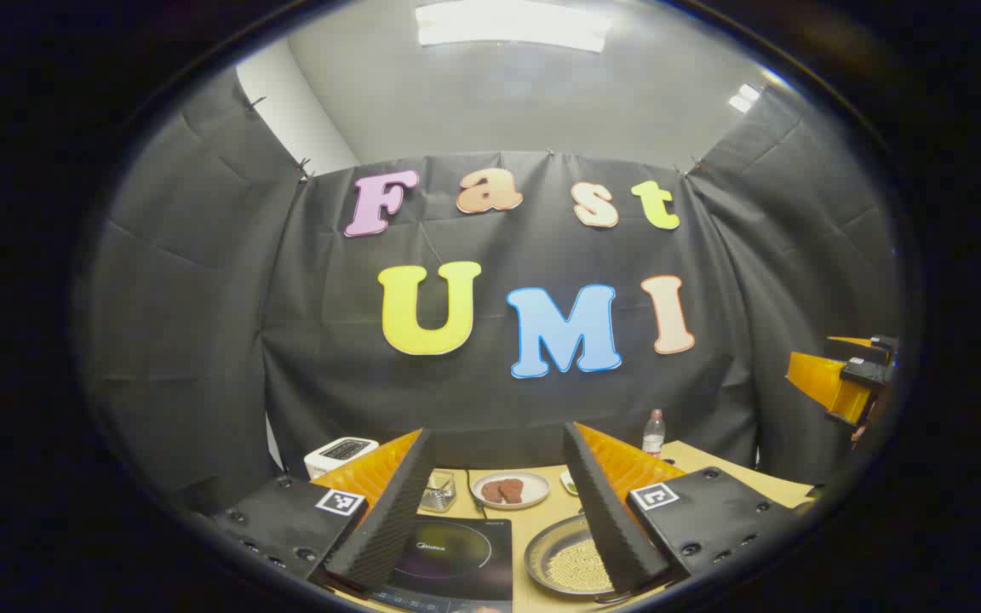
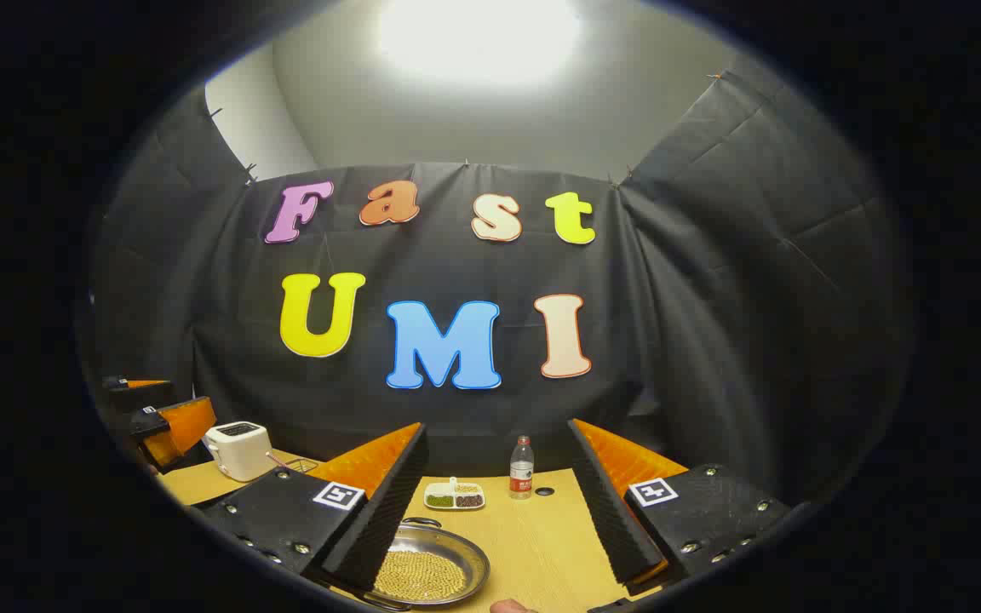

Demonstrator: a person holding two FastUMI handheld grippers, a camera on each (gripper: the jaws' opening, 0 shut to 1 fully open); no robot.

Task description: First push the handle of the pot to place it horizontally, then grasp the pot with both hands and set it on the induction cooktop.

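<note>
The pot (image 1: 560, 564) is a shallow metal pan of yellow grains. It rests on the wooden table just right of the black induction cooktop (image 1: 456, 553). My left gripper (image 1: 496, 436) hovers open above both, its right finger covering part of the pot's rim. In the right gripper view the pot (image 2: 431, 572) lies low and left, with a loop handle (image 2: 421, 521) on its far side. My right gripper (image 2: 497, 432) is open and holds nothing; its left finger overlaps the pot's edge. Each gripper shows in the other's view, the right gripper (image 1: 844, 379) far right and the left gripper (image 2: 163, 421) far left.
Behind the cooktop are a plate of brown food (image 1: 509, 490), a small glass container (image 1: 438, 491) and a white toaster (image 1: 340, 454). A water bottle (image 2: 522, 468) and a divided bean dish (image 2: 455, 495) stand near the back wall. A fingertip (image 2: 512, 606) shows at the bottom edge.
</note>
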